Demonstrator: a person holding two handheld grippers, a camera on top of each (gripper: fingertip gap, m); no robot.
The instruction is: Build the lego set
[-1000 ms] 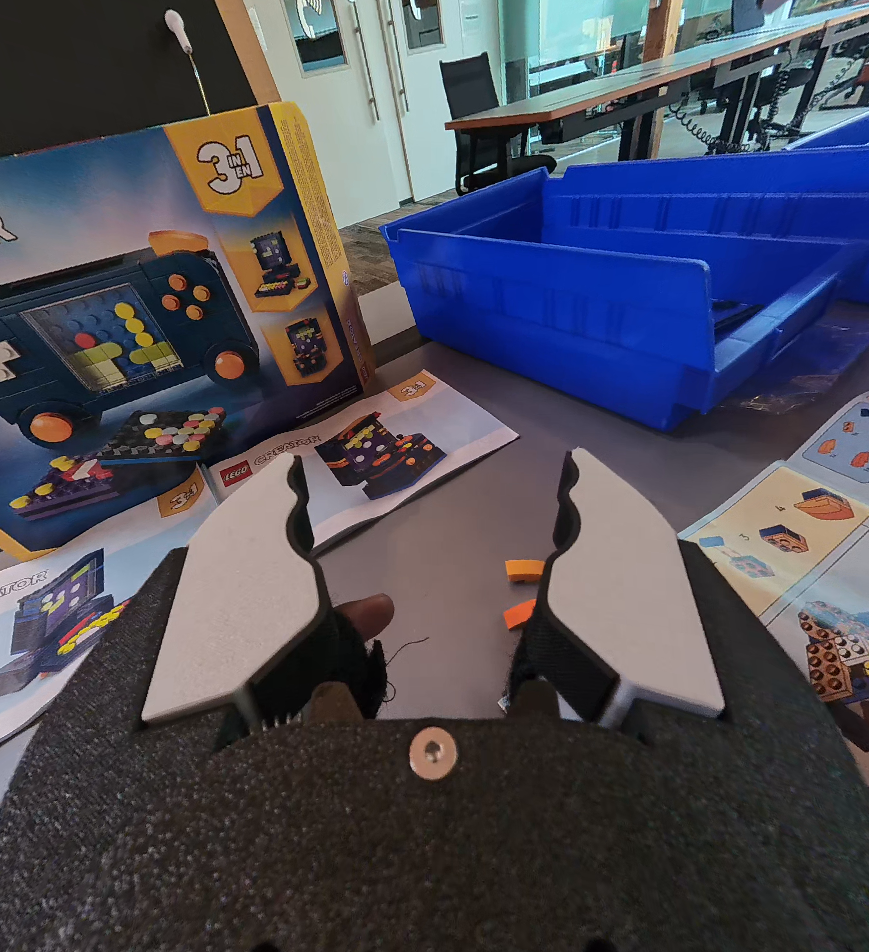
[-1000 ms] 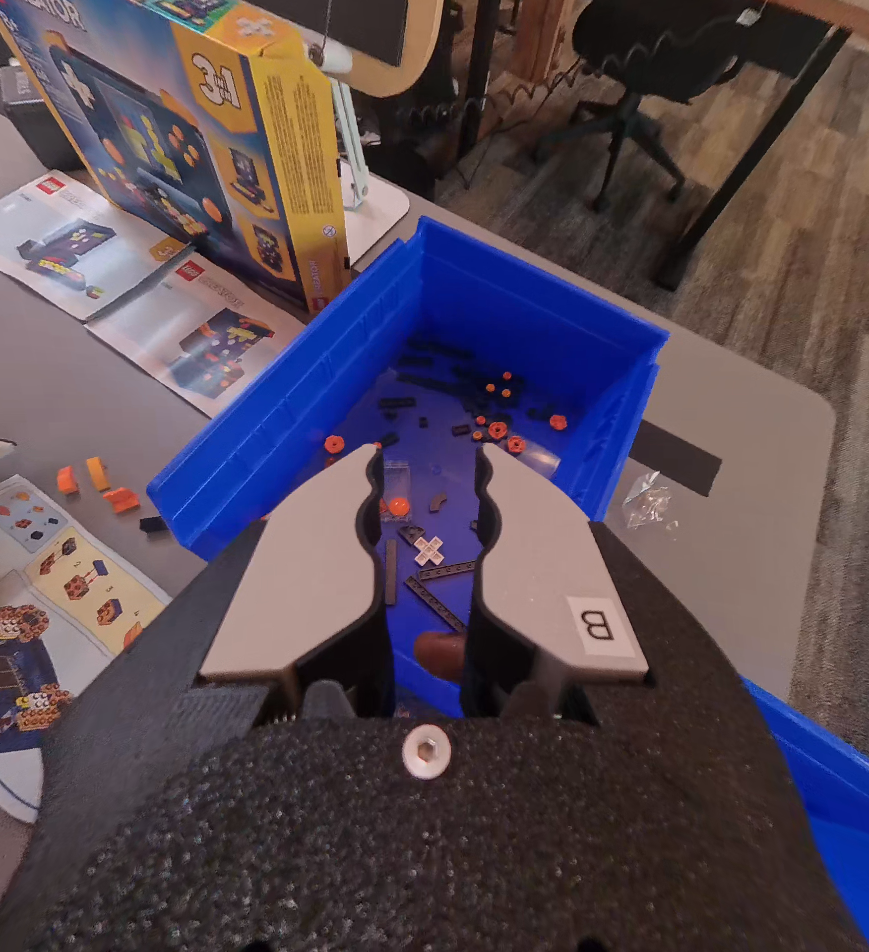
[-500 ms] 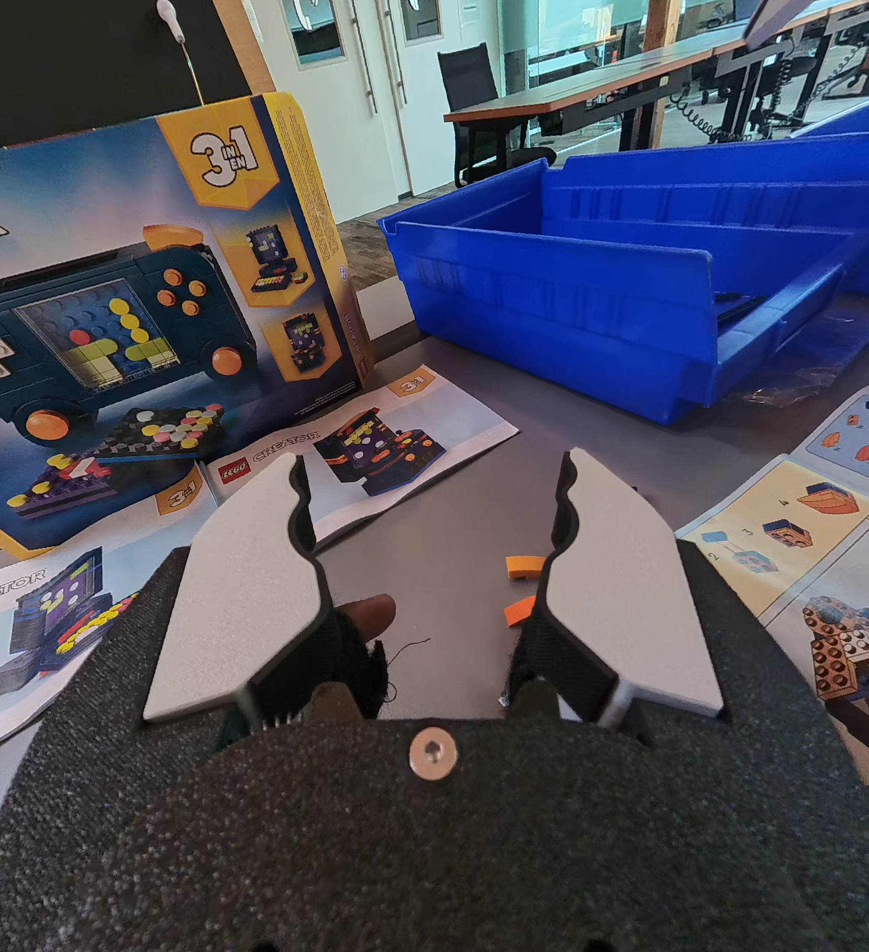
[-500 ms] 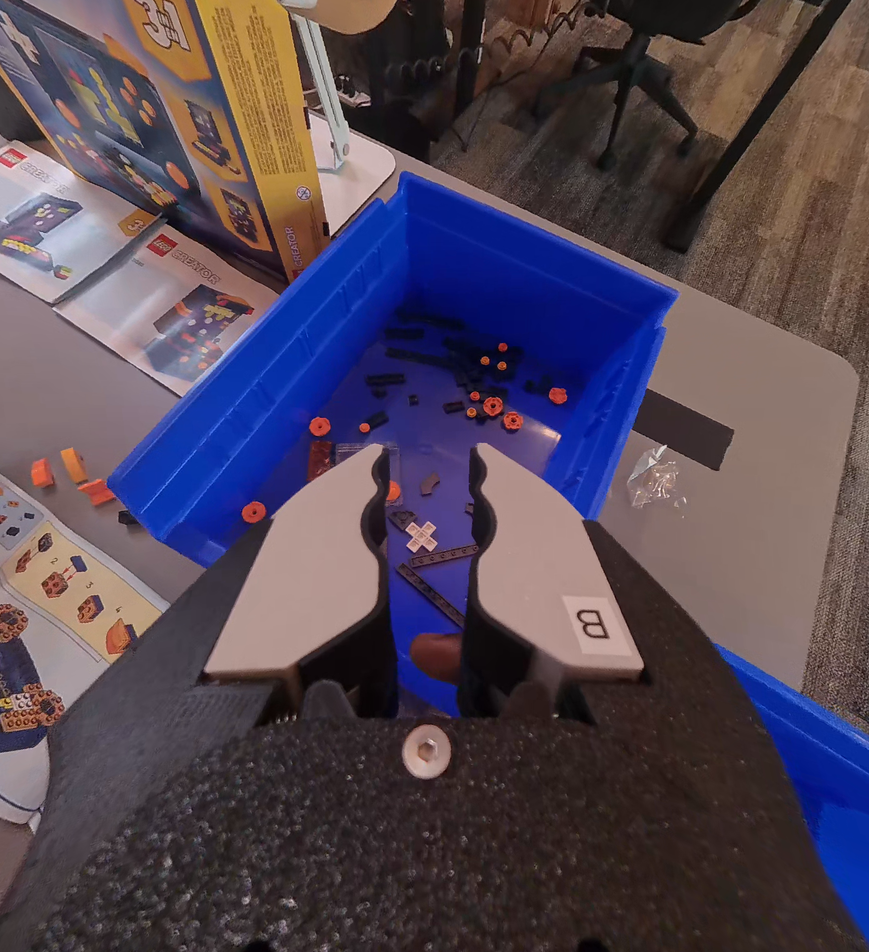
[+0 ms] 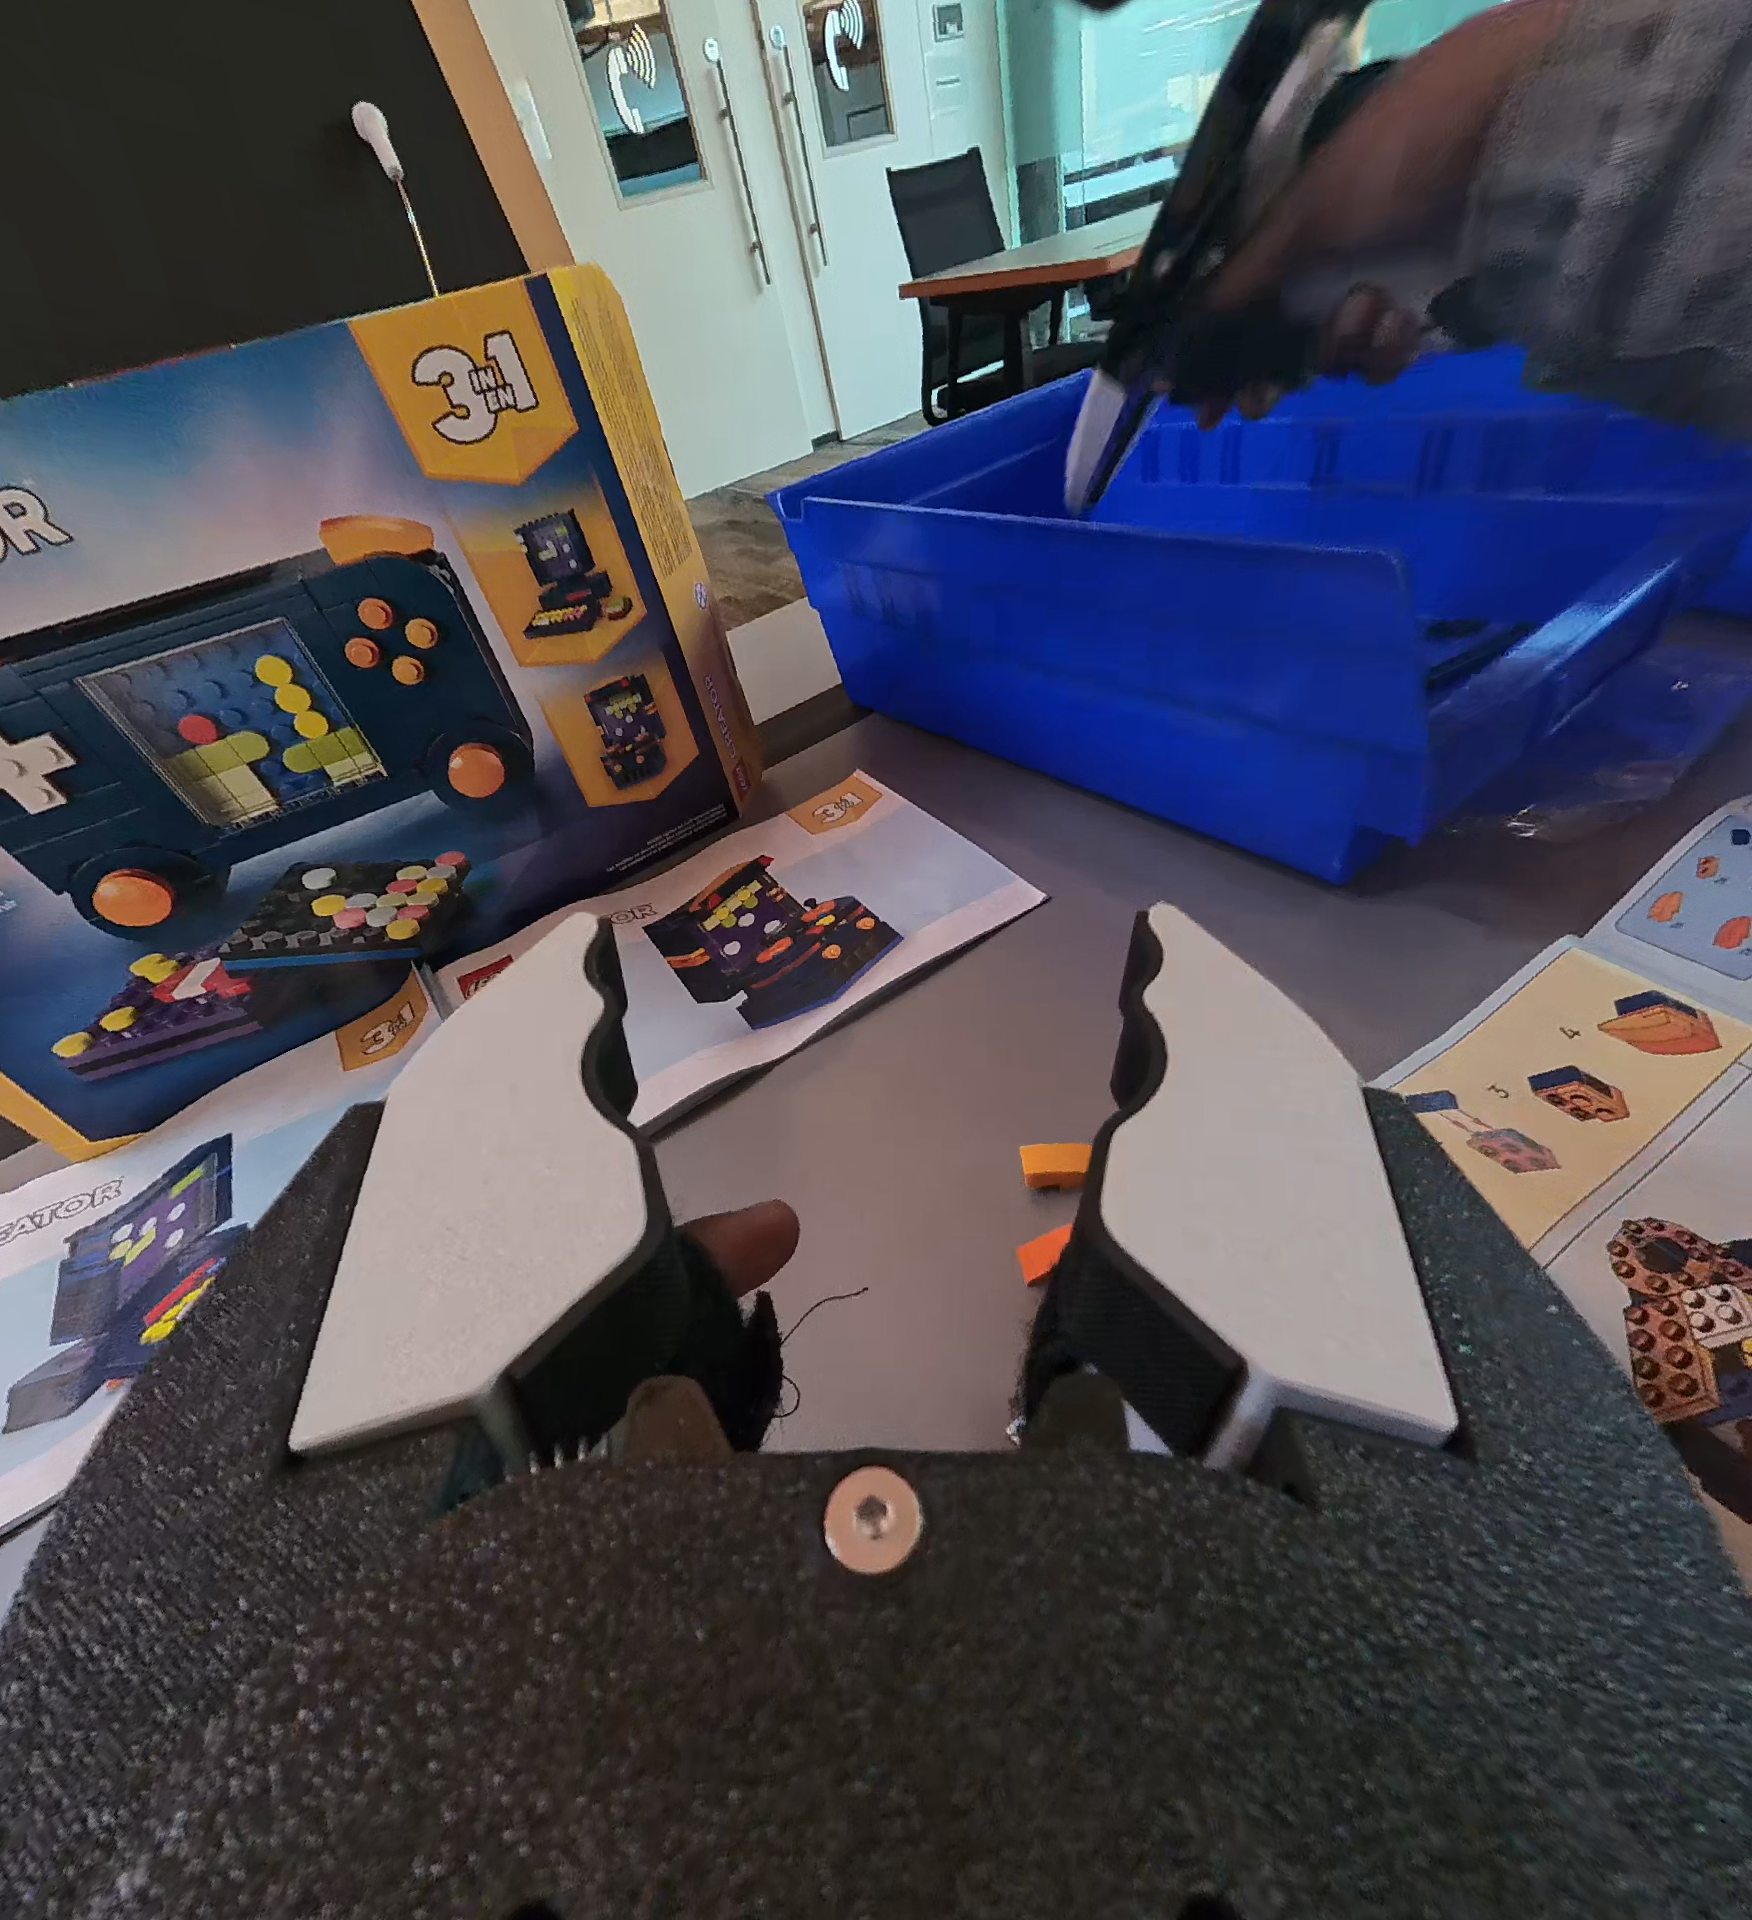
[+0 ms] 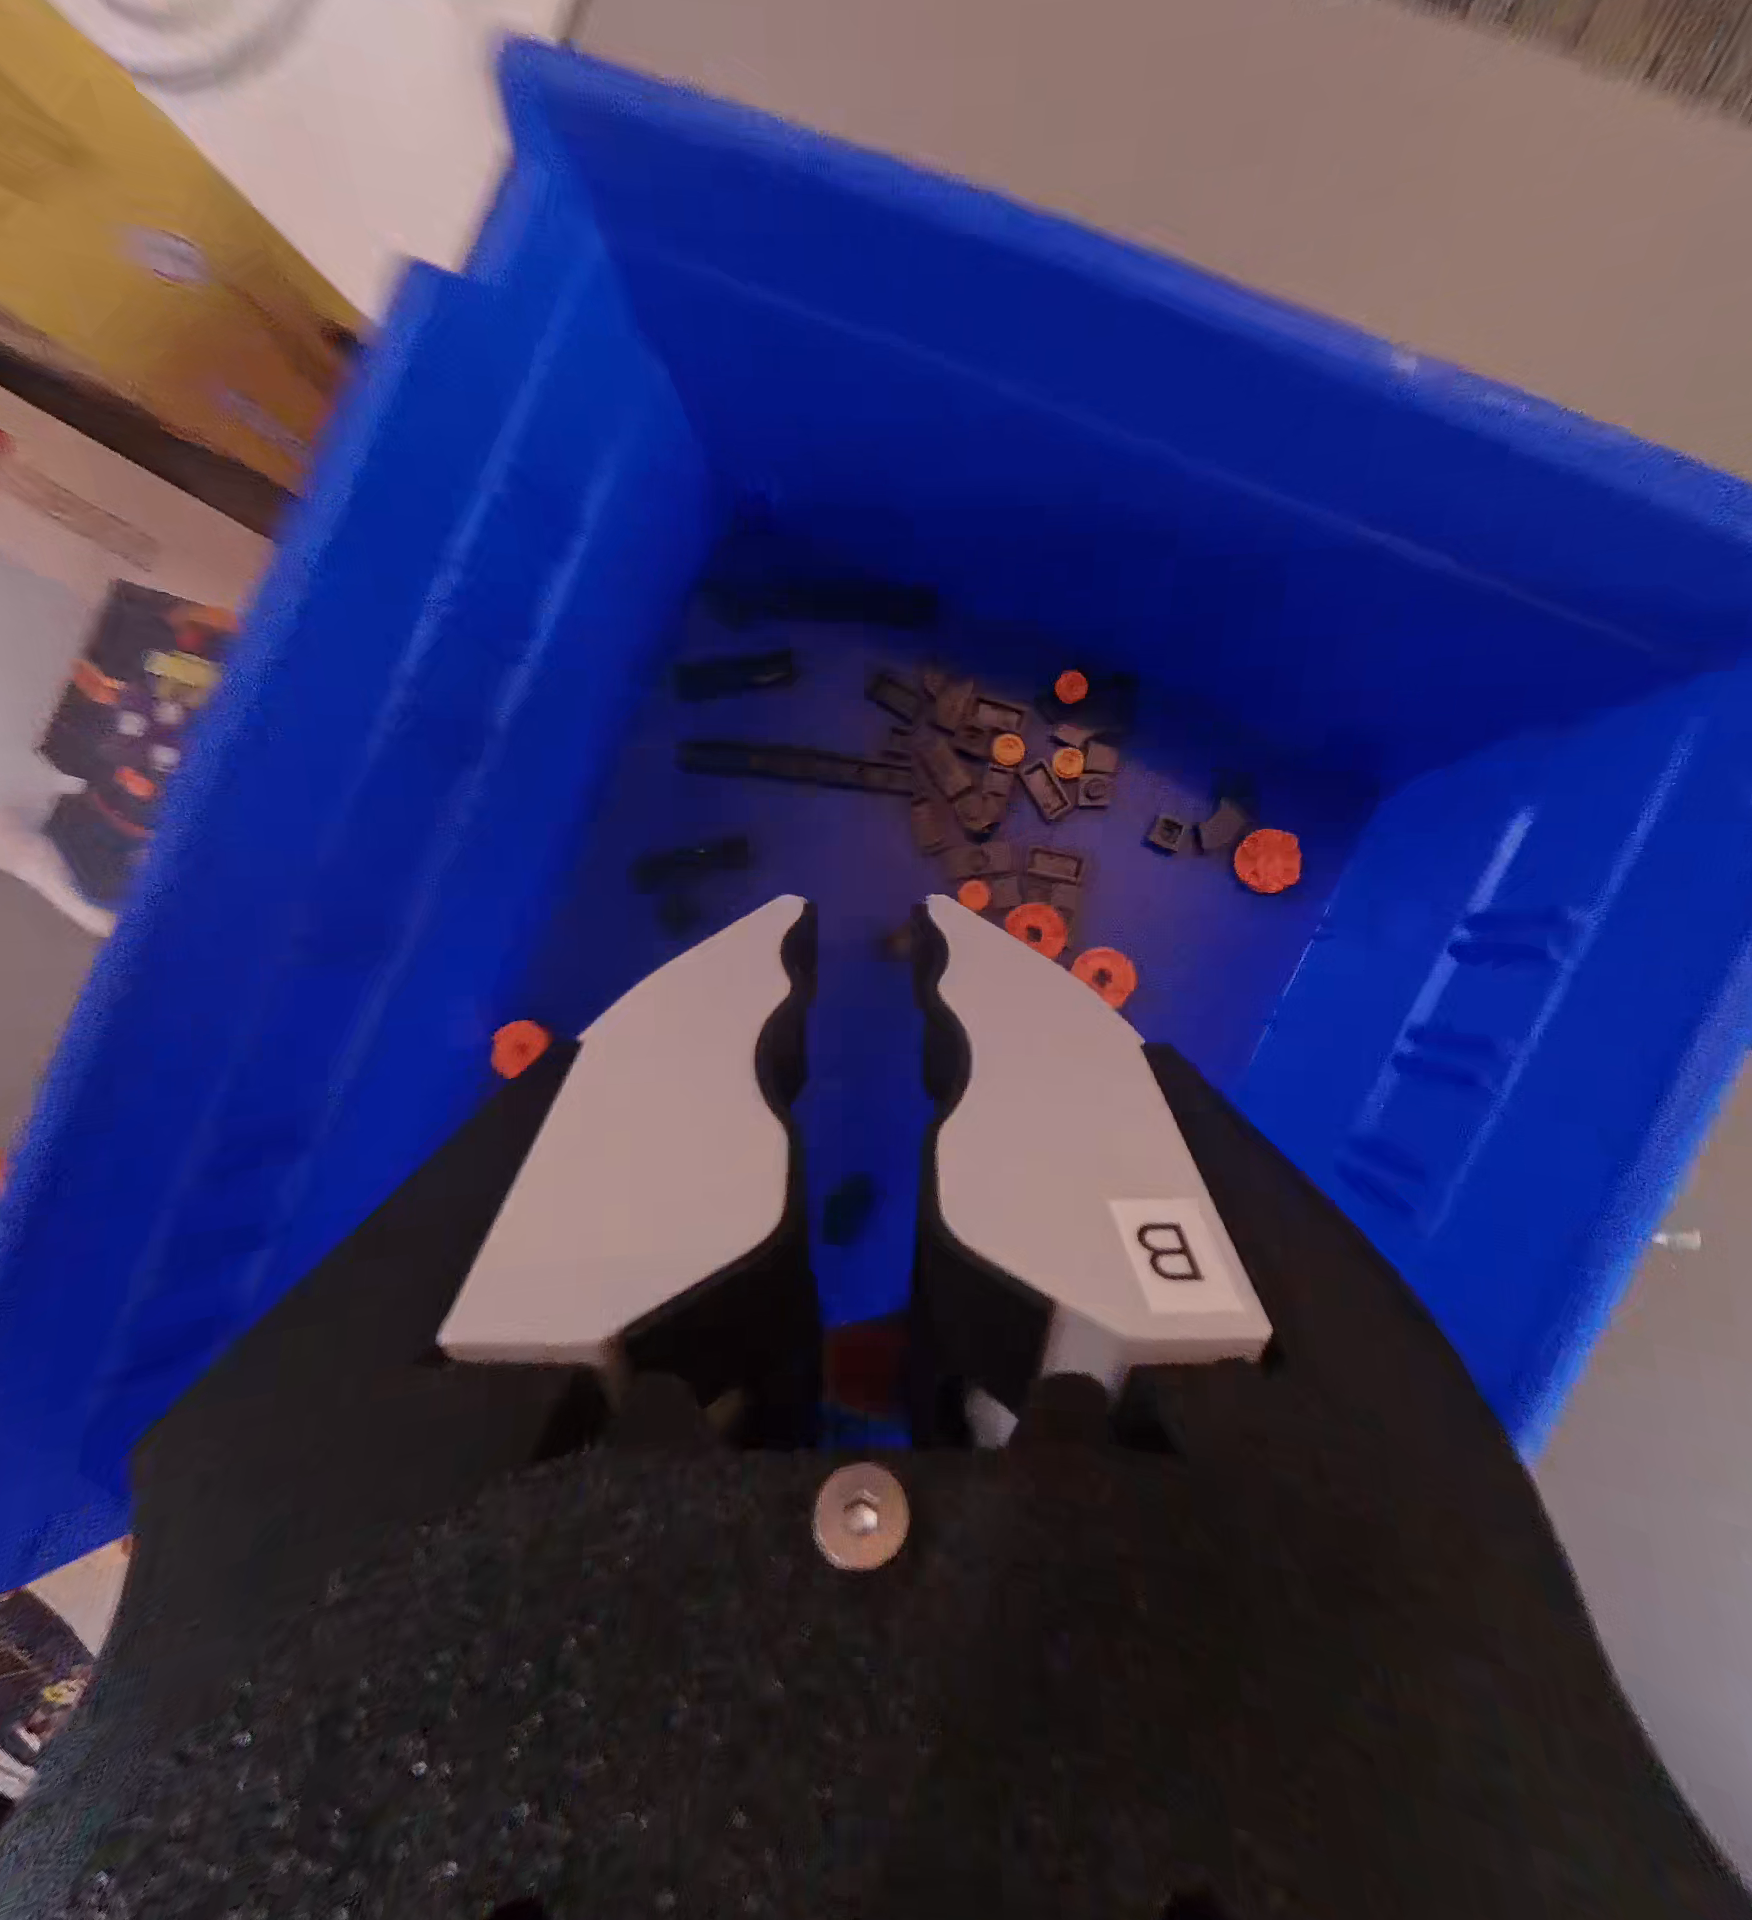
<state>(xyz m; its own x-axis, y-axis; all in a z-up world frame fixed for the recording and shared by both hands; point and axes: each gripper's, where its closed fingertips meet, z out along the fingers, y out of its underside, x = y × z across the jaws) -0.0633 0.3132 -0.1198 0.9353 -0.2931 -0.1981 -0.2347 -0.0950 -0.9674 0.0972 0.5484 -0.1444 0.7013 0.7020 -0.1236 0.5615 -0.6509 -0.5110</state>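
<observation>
Your narrowly parted, empty right gripper (image 6: 864,914) hangs inside the blue plastic bin (image 6: 955,343) over tiny stiff, light, slippery-looking plastic bricks (image 6: 986,790) best pinched by their edges, while your left gripper (image 5: 872,935) is spread wide over the grey table (image 5: 903,1143).

– Where is there writing?
– Big print on the box (image 5: 311,665), the booklets (image 5: 810,935) and the open page (image 5: 1630,1039). There is a white sticker (image 6: 1173,1252) on the right gripper (image 6: 864,914) too.
</observation>
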